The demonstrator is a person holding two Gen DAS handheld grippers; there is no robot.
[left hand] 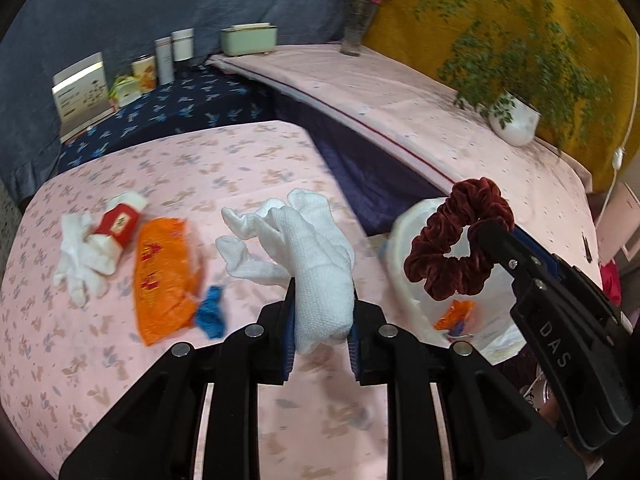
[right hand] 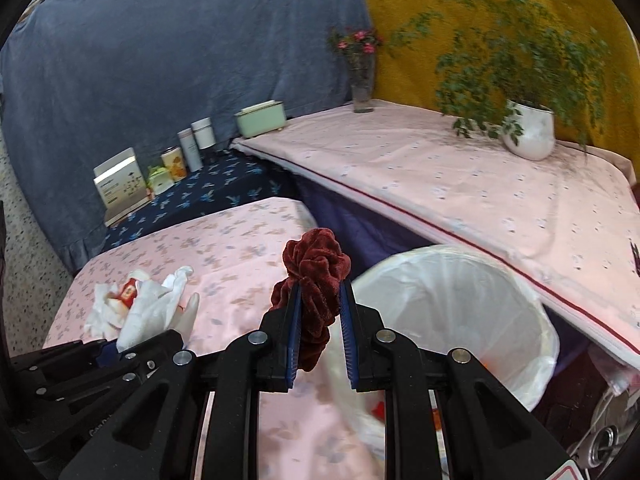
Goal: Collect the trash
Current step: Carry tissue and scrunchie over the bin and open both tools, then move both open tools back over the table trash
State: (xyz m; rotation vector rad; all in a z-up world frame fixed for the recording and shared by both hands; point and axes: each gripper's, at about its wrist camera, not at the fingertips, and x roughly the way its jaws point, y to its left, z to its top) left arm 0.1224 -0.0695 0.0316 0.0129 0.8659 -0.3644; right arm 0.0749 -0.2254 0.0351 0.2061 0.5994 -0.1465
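My left gripper (left hand: 322, 316) is shut on a white glove (left hand: 316, 264) and holds it above the pink floral table (left hand: 120, 360). My right gripper (right hand: 320, 320) is shut on a dark red velvet scrunchie (right hand: 314, 276); it also shows in the left wrist view (left hand: 456, 236), held over the bin. The white-lined trash bin (right hand: 480, 300) stands right of the table, with orange scraps (left hand: 454, 314) inside. On the table lie an orange wrapper (left hand: 164, 272), a blue scrap (left hand: 210, 312), a red and white carton (left hand: 118, 226) and a crumpled white glove (left hand: 80, 252).
A higher pink-covered table (right hand: 460, 192) stands behind the bin with a white potted plant (right hand: 530, 132) and a flower vase (right hand: 362, 80). A dark blue floral shelf (left hand: 180, 112) at the back left holds a box, cans, tubes and a mint container (left hand: 248, 40).
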